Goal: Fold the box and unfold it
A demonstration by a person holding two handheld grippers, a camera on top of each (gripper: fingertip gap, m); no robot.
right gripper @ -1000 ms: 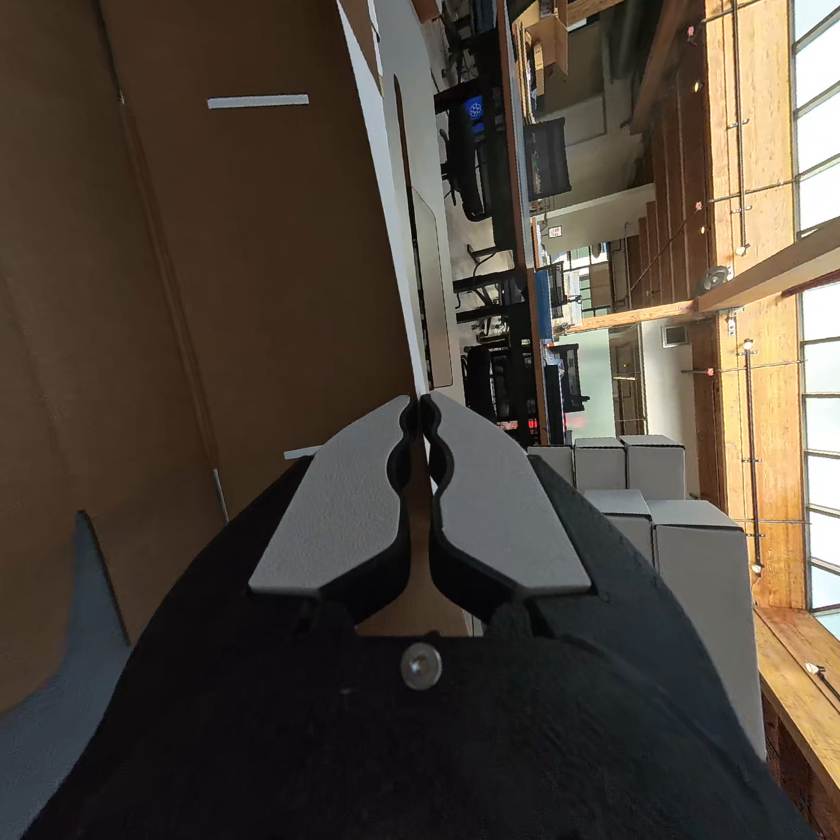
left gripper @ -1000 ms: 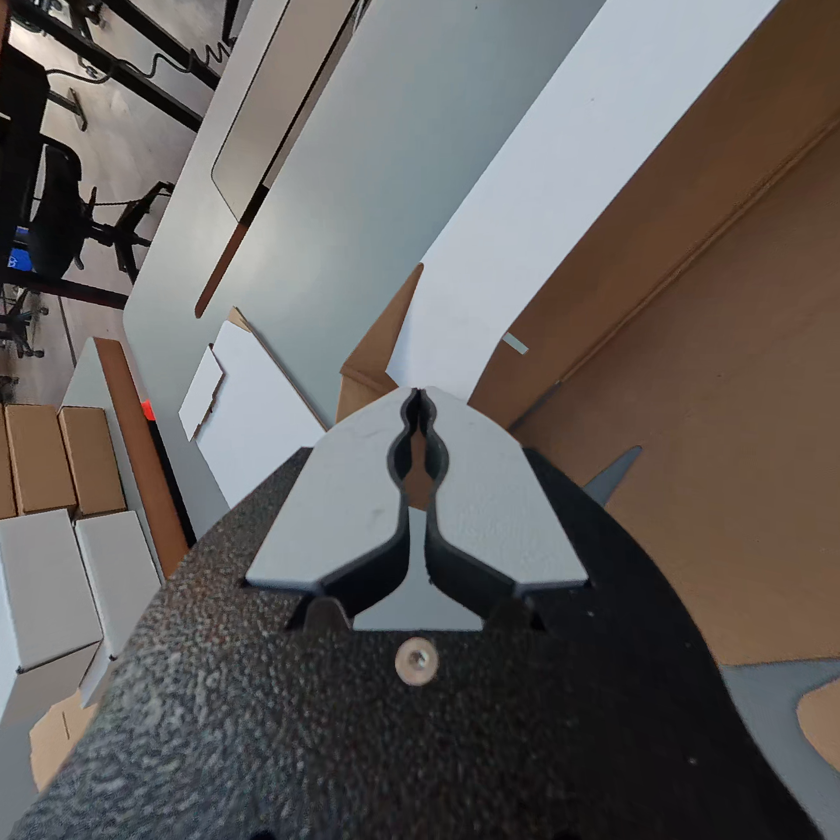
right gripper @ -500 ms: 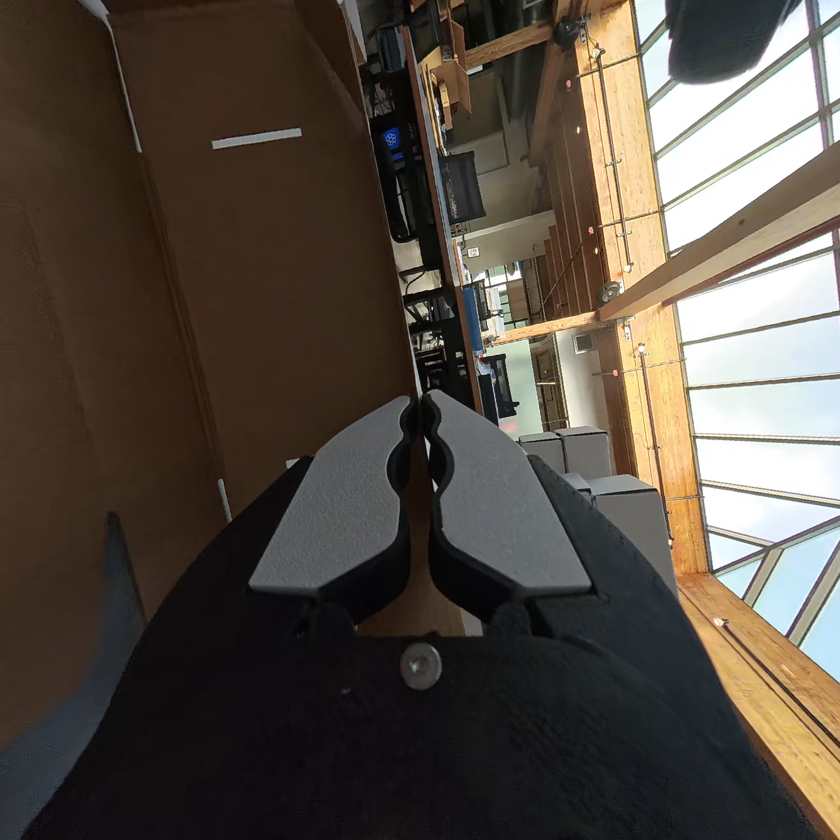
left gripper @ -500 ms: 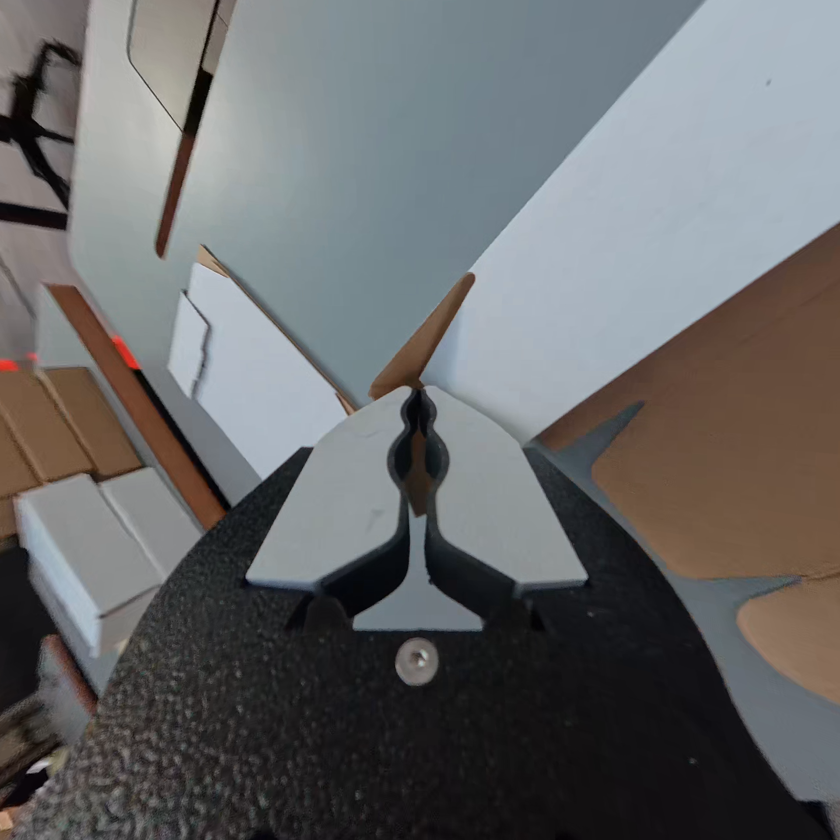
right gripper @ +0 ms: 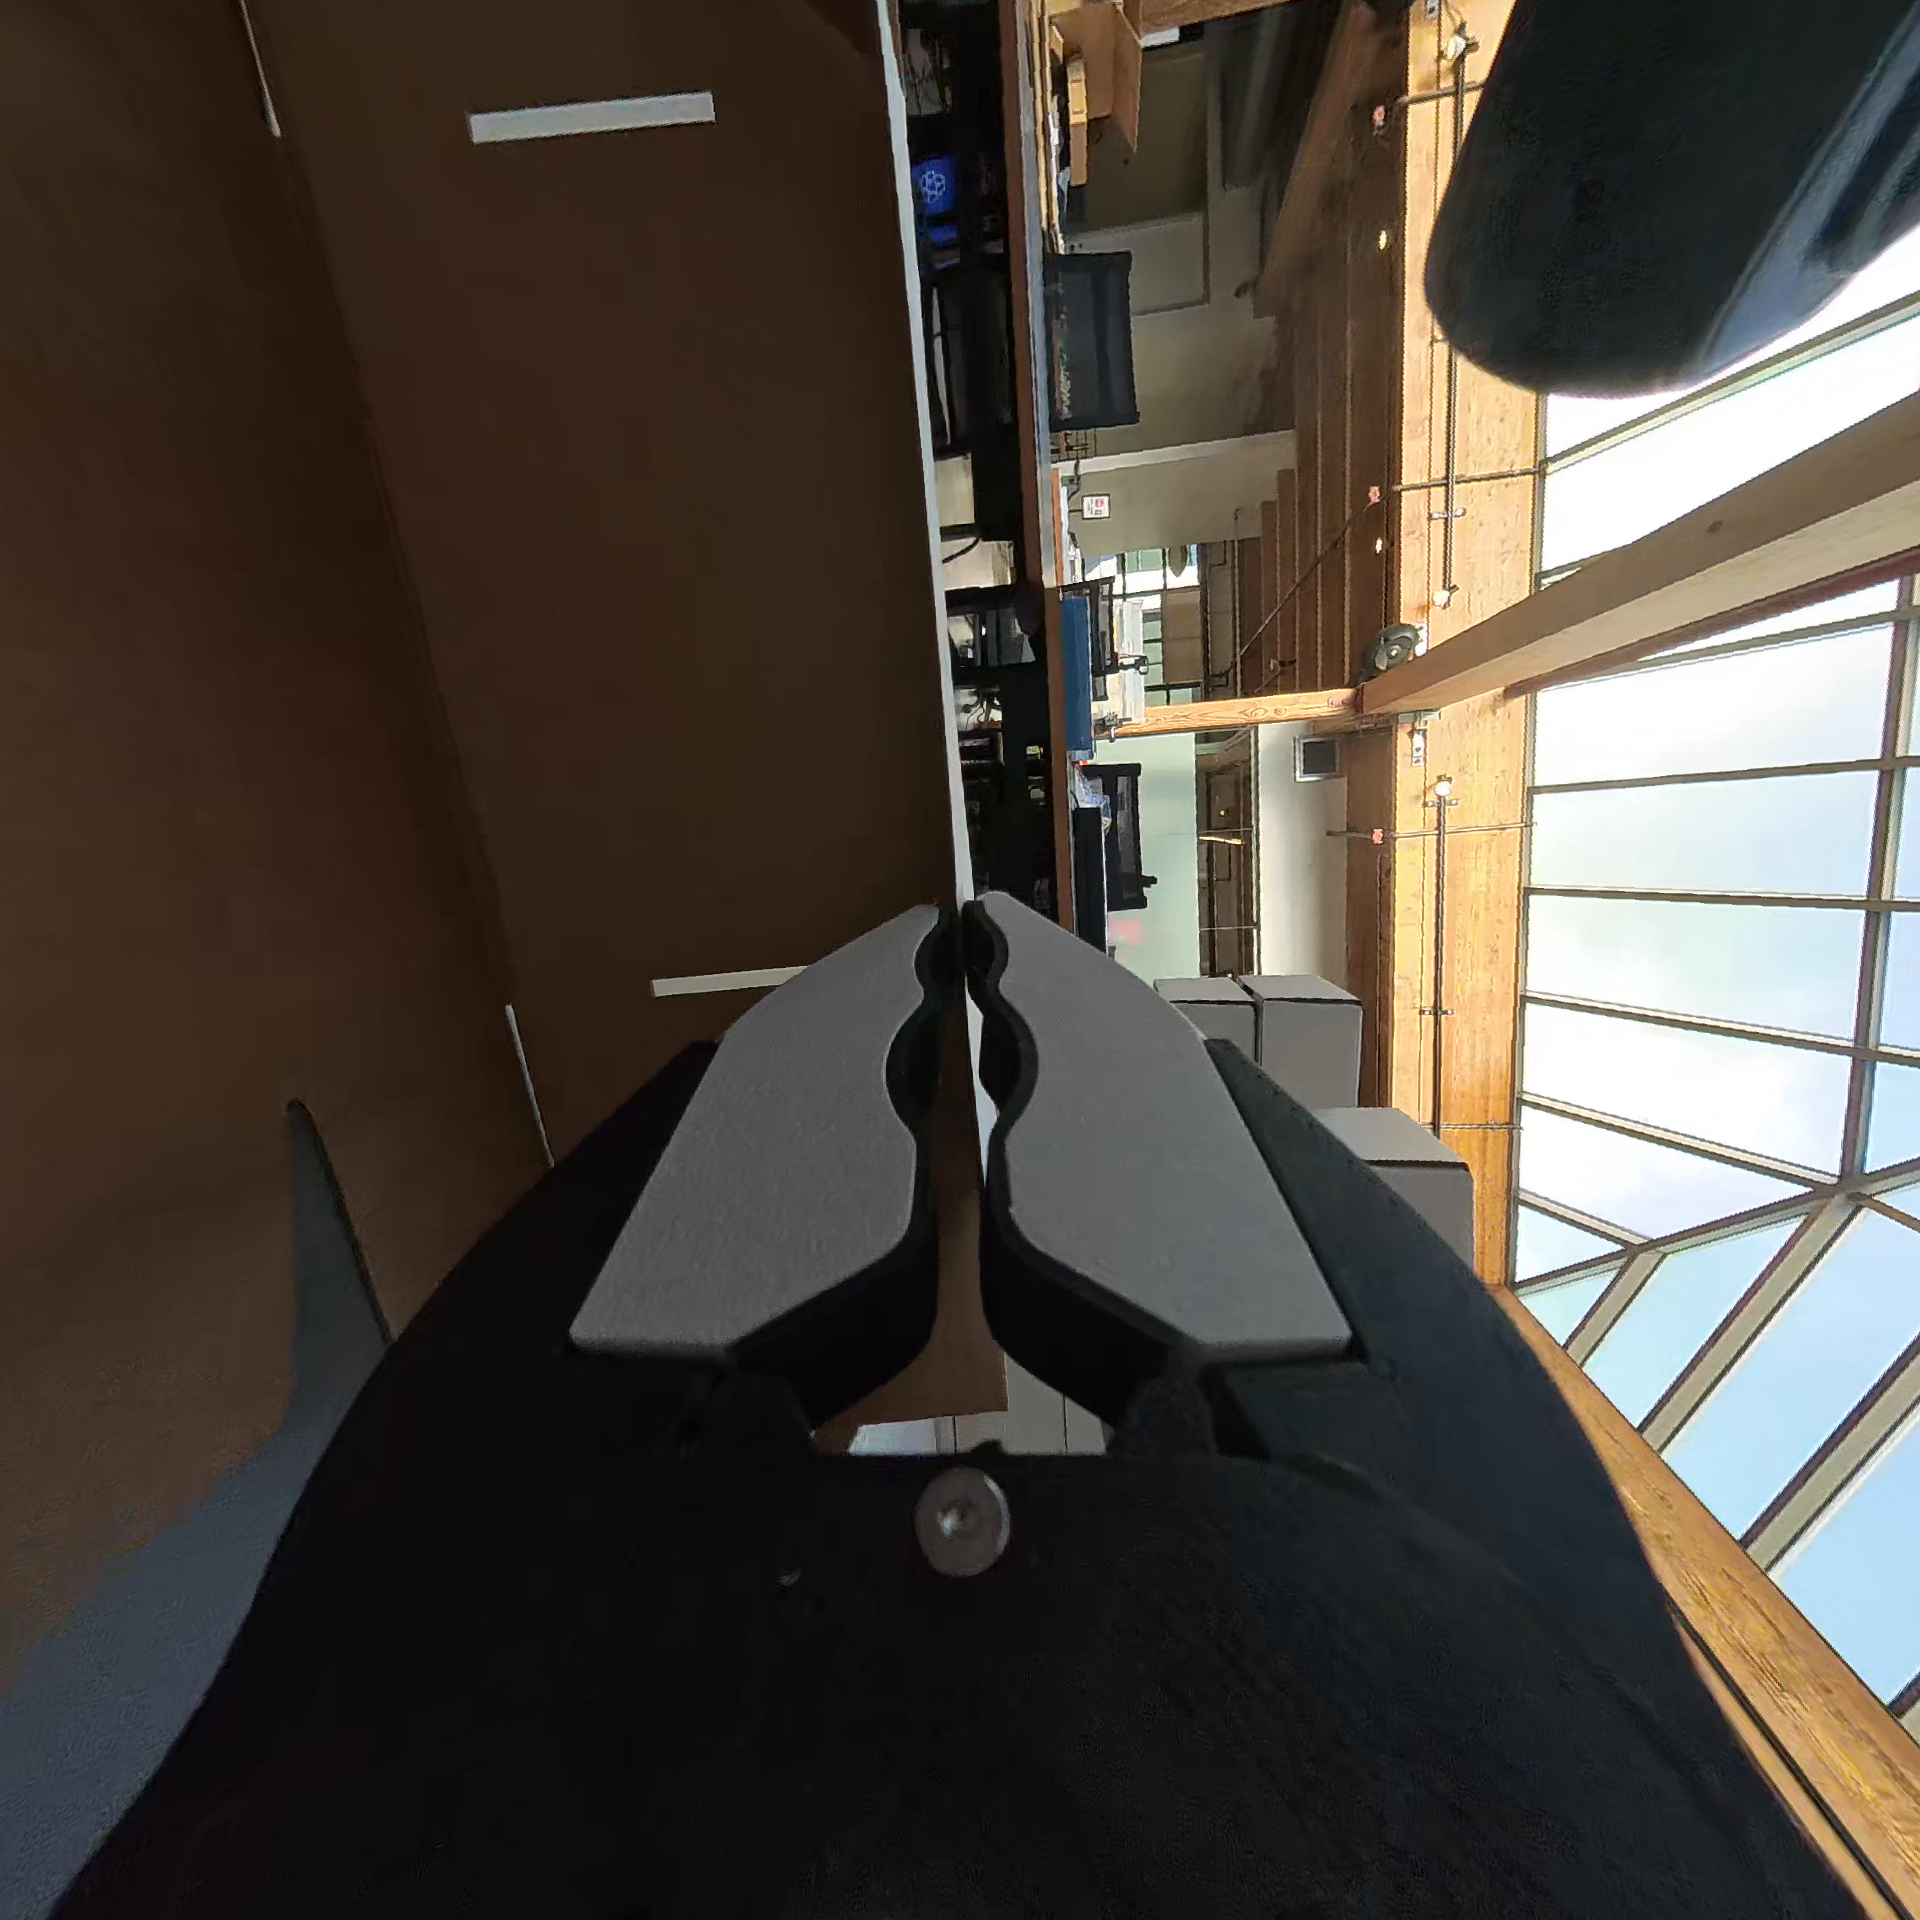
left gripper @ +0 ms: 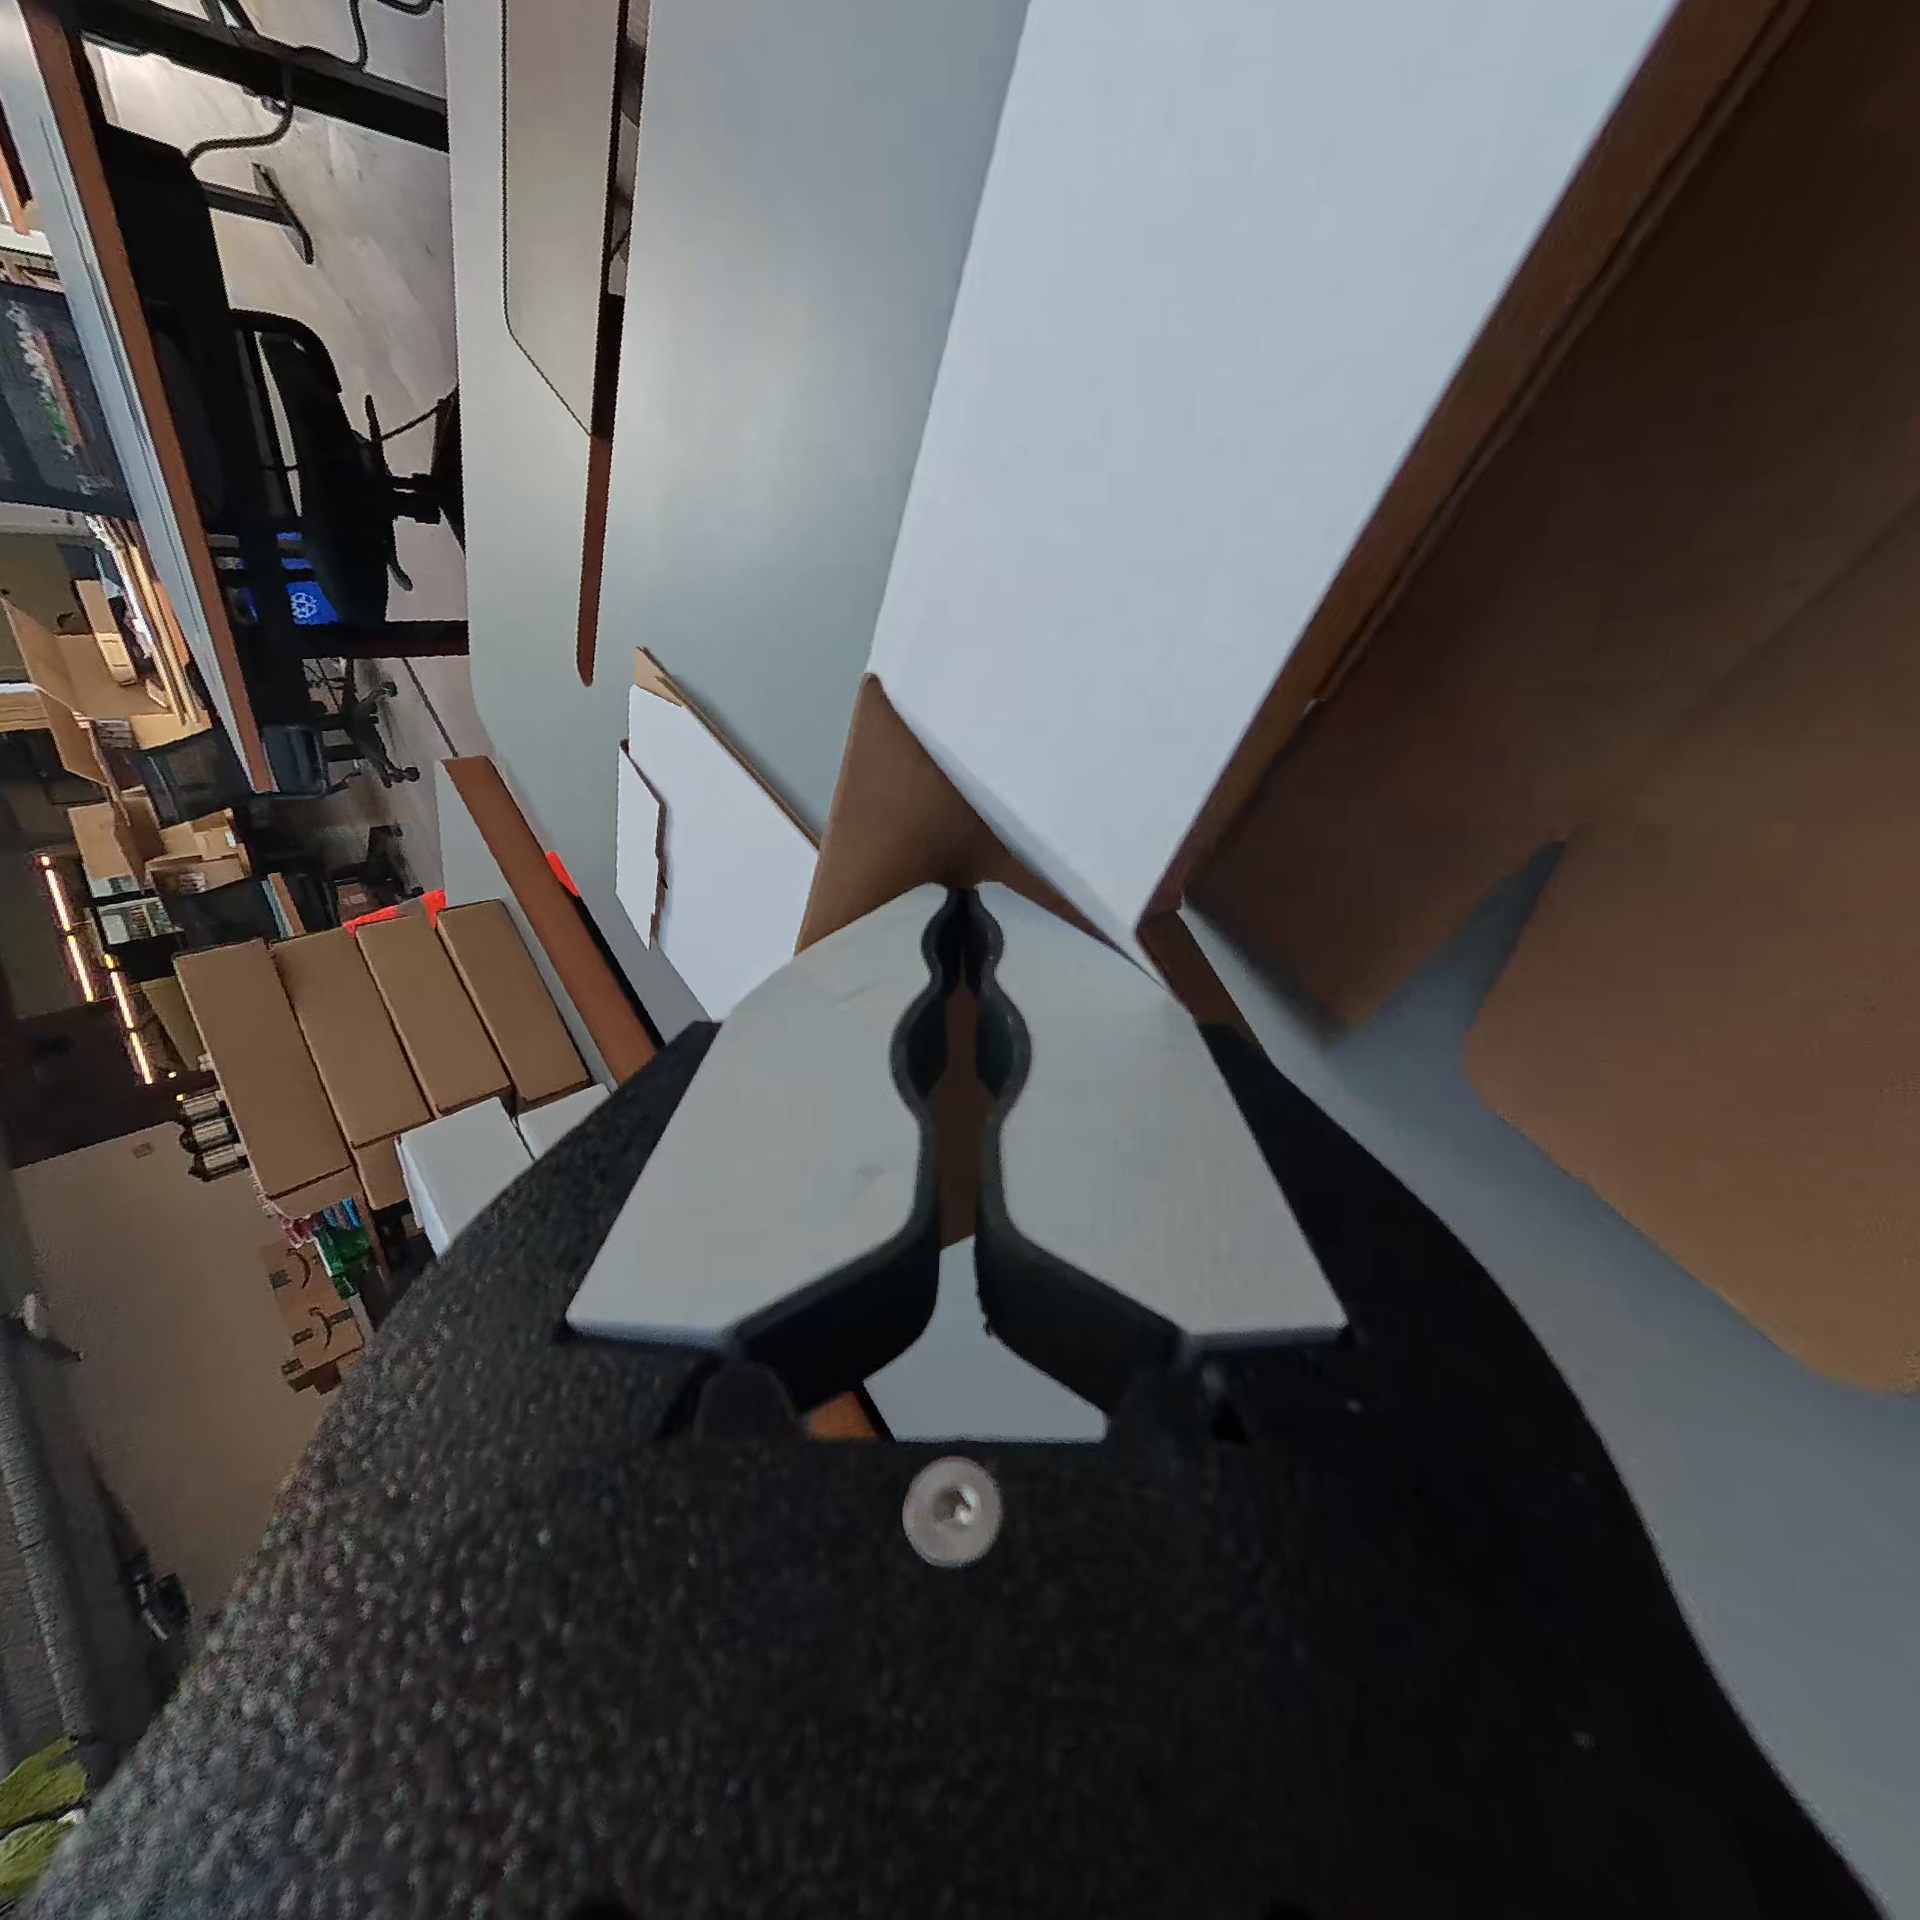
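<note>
The left gripper (left gripper: 961, 914), two grey flat fingers on a black textured body, is seen pressed tight onto a brown cardboard flap edge of the big flat-cut cardboard box (left gripper: 1195, 416), white on its outer face and brown on the inner. A sliver of brown card is caught between the jaws, showing through the wavy slot between them. The box's white panel is held up off the pale grey table (left gripper: 748, 364), and a brown inner panel with a cut notch is seen to the right, the grey table showing through the notch.

Over in the right wrist view, the right gripper (right gripper: 958, 914) is likewise clamped on a thin edge of the same box (right gripper: 520, 520): the brown inner face is spread out to the left of the fingers, and the white edge line runs straight into the closed tips. Two narrow slots are cut in that brown panel.

Farther off, a flat white cardboard blank (left gripper: 707, 852) is lying on the table beyond the left gripper. Stacked brown cartons (left gripper: 364, 1039) and folded white boxes (right gripper: 1299, 1018) are seen in the background, beside tall windows (right gripper: 1714, 935).
</note>
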